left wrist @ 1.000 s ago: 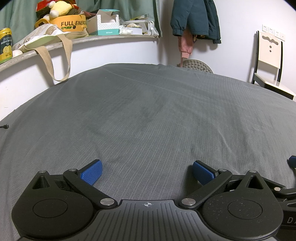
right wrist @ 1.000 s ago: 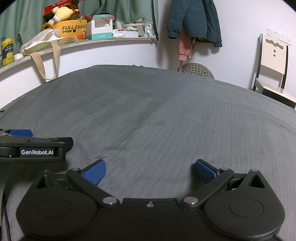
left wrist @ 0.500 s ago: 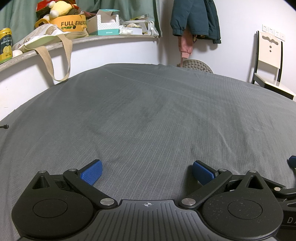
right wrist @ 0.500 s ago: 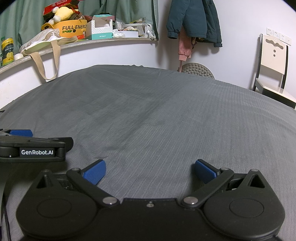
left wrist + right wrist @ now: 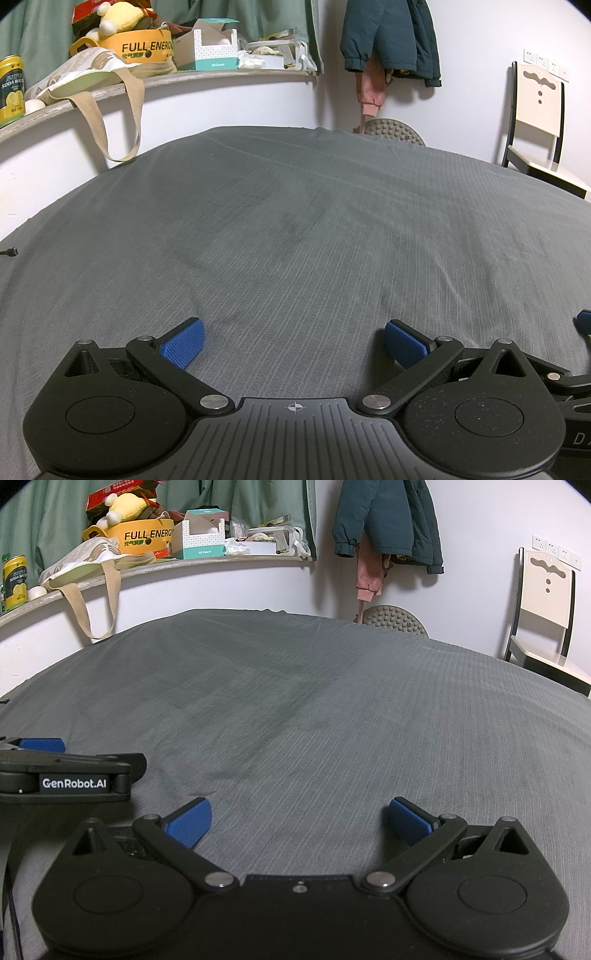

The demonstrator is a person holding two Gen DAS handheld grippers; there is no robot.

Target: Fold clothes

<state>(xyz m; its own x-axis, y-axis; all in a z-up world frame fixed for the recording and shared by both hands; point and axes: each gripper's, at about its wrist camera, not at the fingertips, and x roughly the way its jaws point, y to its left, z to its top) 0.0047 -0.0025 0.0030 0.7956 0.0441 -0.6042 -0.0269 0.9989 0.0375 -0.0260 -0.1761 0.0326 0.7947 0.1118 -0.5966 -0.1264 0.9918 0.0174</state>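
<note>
Counting what is showing around the bed

Two claws (image 5: 293, 341) (image 5: 299, 821), one bed (image 5: 295, 229), one chair (image 5: 537, 125), one soda can (image 5: 11, 90), one tissue box (image 5: 216, 44), one tote bag (image 5: 92, 79), one plush toy (image 5: 118, 16) are showing.

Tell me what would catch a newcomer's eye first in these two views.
The wide grey bedsheet fills both views, with no garment lying on it. Low in front, the left gripper and right gripper sit open, blue fingers spread. Behind, a cluttered shelf and a dark green jacket hanging on the wall.
</note>
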